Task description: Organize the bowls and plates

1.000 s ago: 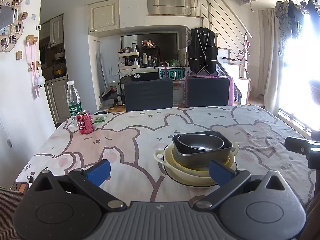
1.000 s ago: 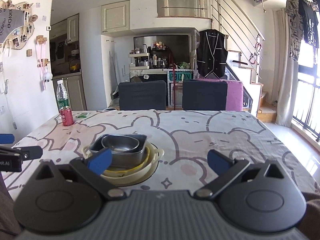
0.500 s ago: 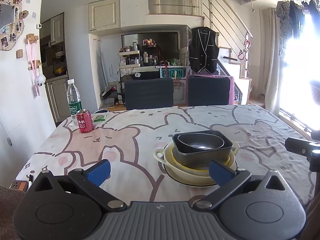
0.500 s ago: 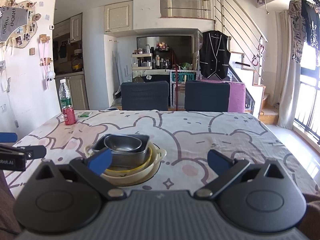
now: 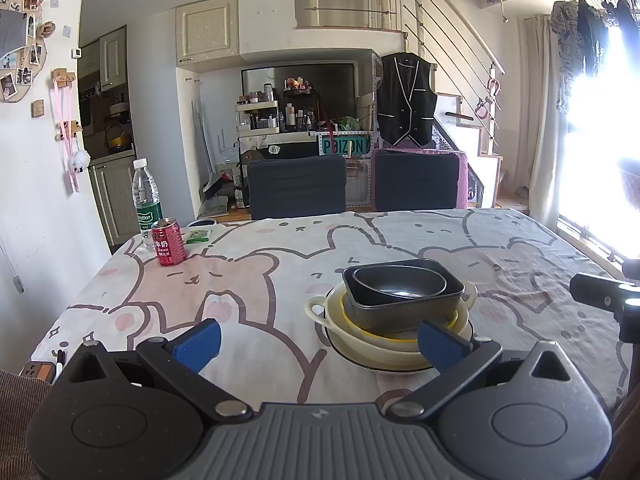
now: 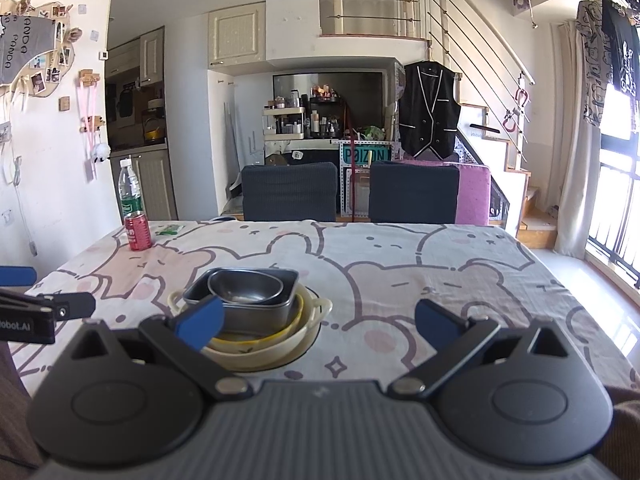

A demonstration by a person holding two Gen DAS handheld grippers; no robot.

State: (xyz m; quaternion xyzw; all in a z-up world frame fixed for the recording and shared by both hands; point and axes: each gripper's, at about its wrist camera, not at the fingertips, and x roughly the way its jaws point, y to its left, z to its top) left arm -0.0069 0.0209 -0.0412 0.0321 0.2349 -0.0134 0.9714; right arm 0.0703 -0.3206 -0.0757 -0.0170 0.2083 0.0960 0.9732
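Bear-print tablecloth [image 5: 280, 264], stacked dishes [image 5: 394, 312] mid-table; both grippers w/ jaws apart, empty

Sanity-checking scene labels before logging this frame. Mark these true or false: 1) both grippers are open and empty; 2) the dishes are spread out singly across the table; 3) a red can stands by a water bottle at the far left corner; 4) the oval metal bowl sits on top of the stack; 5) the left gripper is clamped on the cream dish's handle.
1) True: the left gripper and right gripper have jaws wide apart, holding nothing.
2) False: the dishes are nested in one stack on the table.
3) True: the red can stands beside the water bottle.
4) True: the oval metal bowl is uppermost, inside a dark rectangular pan.
5) False: it is held short of the cream dish, touching nothing.
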